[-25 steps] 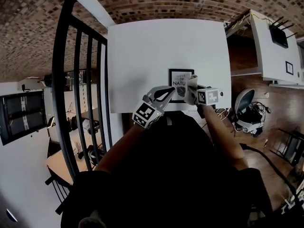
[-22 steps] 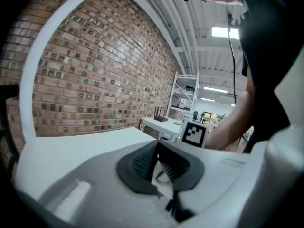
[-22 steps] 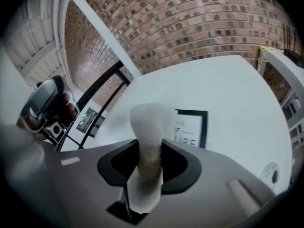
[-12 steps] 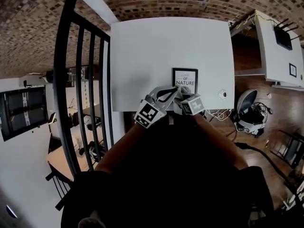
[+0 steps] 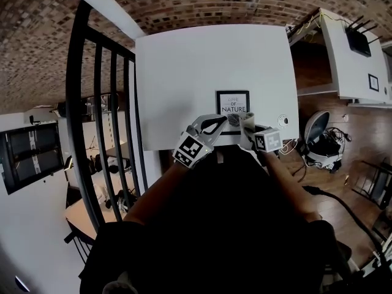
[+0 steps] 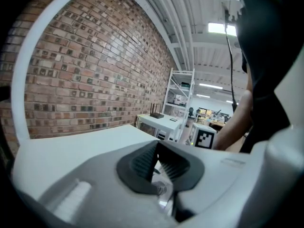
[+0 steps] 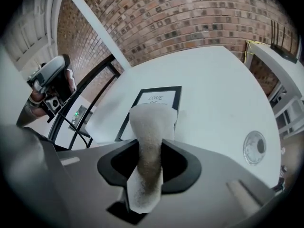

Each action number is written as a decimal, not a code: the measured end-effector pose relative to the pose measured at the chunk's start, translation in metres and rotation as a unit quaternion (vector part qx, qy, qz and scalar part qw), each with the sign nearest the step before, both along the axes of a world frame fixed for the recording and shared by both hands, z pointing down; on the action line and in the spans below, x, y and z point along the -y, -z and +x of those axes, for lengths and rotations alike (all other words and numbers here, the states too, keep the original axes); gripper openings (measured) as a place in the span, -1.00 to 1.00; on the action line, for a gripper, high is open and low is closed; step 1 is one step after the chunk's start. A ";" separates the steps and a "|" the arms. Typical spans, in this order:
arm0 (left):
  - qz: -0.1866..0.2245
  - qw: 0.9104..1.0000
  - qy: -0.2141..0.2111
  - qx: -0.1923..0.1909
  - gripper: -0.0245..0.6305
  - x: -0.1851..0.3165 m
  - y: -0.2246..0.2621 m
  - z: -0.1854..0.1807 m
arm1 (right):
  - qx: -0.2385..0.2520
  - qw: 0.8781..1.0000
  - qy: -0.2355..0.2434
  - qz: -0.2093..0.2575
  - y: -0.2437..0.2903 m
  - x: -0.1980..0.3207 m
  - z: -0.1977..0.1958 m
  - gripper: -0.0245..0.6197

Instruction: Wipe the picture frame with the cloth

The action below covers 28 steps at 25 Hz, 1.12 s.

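Note:
A black picture frame (image 5: 233,103) with a printed sheet lies flat near the front edge of the white table (image 5: 184,72). My right gripper (image 5: 249,129) is shut on a folded white cloth (image 5: 247,122) at the frame's lower right corner. In the right gripper view the cloth (image 7: 148,141) stands up between the jaws, its top in front of the frame (image 7: 161,95). My left gripper (image 5: 222,122) sits at the frame's lower left. Its pads (image 6: 142,161) are together, and I cannot make out anything held.
A round cable grommet (image 5: 283,120) is set in the table right of the frame. A black metal railing (image 5: 98,103) runs along the left. A white desk (image 5: 349,60) with a router stands to the right. The table's front edge is just below both grippers.
The right gripper with the cloth swung left across the frame's lower part, then back to its lower right corner. The left gripper has stayed at the frame's lower left.

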<state>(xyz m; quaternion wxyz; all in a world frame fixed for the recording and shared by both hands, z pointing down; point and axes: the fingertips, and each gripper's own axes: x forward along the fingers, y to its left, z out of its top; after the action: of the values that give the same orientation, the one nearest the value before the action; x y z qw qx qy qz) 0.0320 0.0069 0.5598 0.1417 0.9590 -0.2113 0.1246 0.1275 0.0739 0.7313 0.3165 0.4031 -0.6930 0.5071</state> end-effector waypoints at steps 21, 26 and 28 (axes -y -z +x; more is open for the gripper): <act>0.033 0.998 0.031 -0.050 -0.92 -0.006 0.080 -0.011 | 0.145 0.893 0.119 0.409 0.237 0.079 -0.033 -0.54; 0.044 0.996 0.033 -0.076 -0.92 -0.009 0.125 -0.005 | 0.176 0.851 0.133 0.476 0.306 0.068 -0.040 -0.54; 0.051 0.995 0.031 -0.081 -0.92 -0.010 0.141 -0.002 | 0.183 0.838 0.139 0.495 0.327 0.065 -0.043 -0.54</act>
<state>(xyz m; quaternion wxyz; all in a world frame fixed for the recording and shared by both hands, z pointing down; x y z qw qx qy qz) 0.0301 0.0171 0.4186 0.1134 0.9649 -0.2350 0.0310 0.0847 0.0092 0.4048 0.0098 0.3051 -0.9457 0.1118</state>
